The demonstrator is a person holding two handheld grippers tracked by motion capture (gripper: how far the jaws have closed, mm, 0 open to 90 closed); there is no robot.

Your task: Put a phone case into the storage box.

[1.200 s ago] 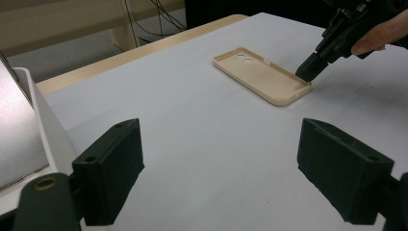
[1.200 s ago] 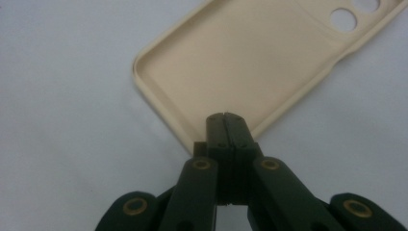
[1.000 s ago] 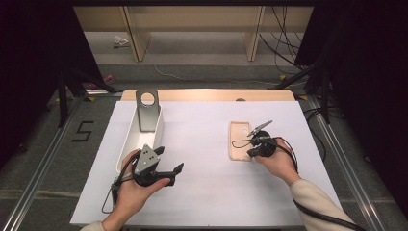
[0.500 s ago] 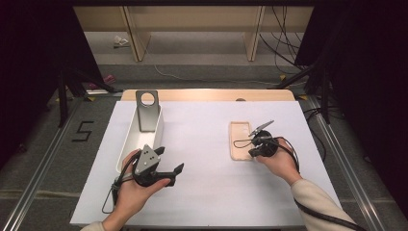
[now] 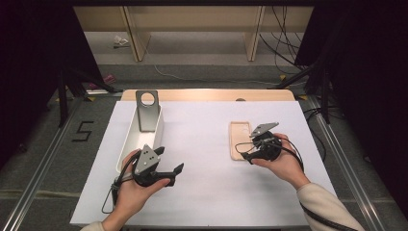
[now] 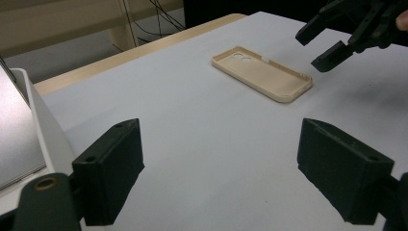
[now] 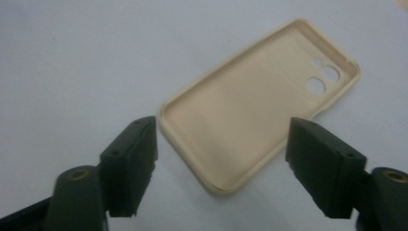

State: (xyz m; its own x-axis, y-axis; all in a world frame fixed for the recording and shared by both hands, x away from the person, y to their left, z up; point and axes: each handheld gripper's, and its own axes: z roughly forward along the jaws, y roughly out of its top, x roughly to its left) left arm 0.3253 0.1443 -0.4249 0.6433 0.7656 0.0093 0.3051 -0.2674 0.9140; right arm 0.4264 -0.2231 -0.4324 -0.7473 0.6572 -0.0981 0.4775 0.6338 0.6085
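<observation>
Risk check, everything placed relative to the beige phone case (image 5: 240, 140), which lies flat and open side up on the white table sheet (image 5: 207, 192), camera holes at its far end. Right gripper (image 5: 247, 155) sits at the case's near end; its jaws have just been opening and now stand wide, straddling the near short edge with nothing pressed between them. Left gripper (image 5: 168, 161) is well apart to the case's left, beside the white bin (image 5: 126, 144), jaws wide and empty too. Main failure I'd expect: the case is thin and low, so if the jaws close too high the pads skim over the rim and it stays down. If they close across the soft side walls, the shell may flex and pop out. One pad looks nearer the rim than the other, so the first contact could shove or spin the case on the smooth sheet. Dragging it toward the sheet edge is less likely.
</observation>
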